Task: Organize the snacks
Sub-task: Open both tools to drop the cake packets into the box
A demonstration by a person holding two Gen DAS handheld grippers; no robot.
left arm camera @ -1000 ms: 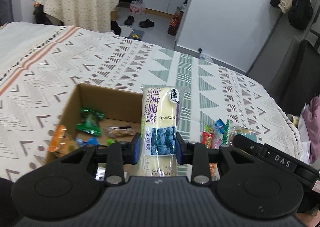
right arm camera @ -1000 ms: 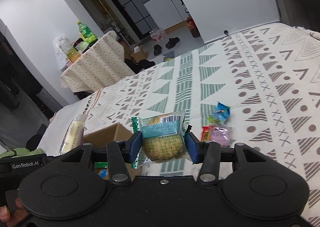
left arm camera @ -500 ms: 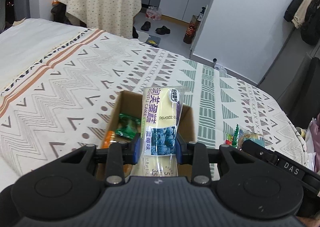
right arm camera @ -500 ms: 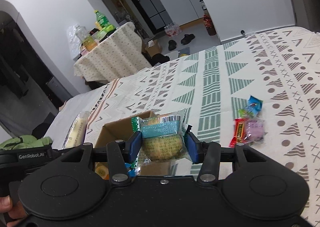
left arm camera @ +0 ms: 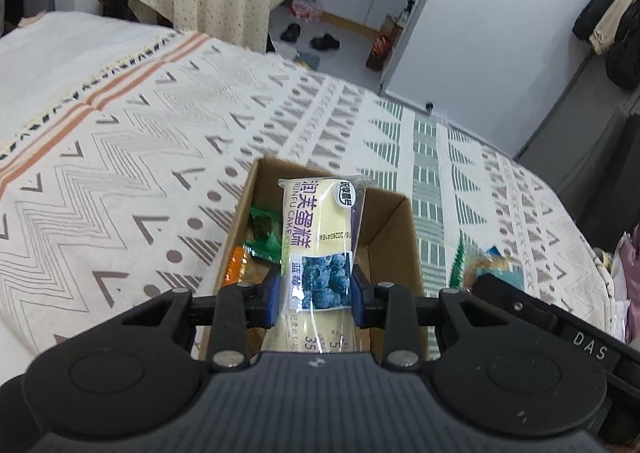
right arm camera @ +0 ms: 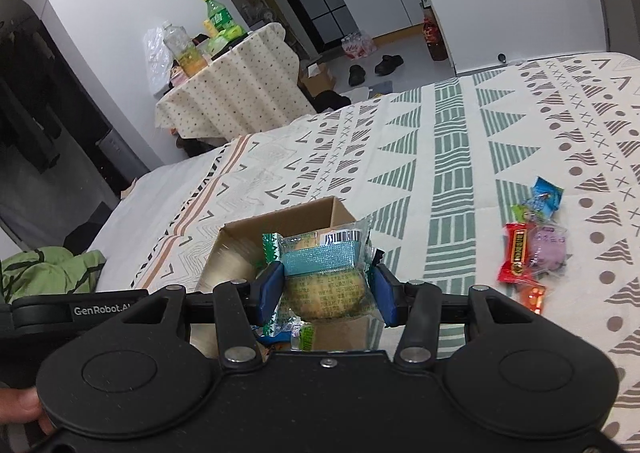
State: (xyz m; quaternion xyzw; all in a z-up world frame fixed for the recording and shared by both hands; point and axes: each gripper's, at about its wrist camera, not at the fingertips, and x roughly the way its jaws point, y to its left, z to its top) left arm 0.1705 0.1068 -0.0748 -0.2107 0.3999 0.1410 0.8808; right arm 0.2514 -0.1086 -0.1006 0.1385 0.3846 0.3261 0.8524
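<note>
The left gripper (left arm camera: 315,289) clamps a cake pack (left arm camera: 318,249) above the box (left arm camera: 394,229); the right gripper (right arm camera: 326,293) pinches a pastry (right arm camera: 324,281) over it too; loose sweets (right arm camera: 534,245) (red, purple, blue) lie right on the bedspread (right arm camera: 460,157); green wrappers (left arm camera: 262,233) sit inside.

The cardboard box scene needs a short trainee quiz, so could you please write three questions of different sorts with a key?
1. True or false: the left tool holds a blueberry cake packet.
2. The right tool grips: A) a red candy, B) a round pastry packet, C) nothing.
3. Fill in: both tools are poised above the open ____.

Key
1. True.
2. B; the red candy lies on the patterned cloth.
3. Cardboard box, already holding a green packet.
</note>
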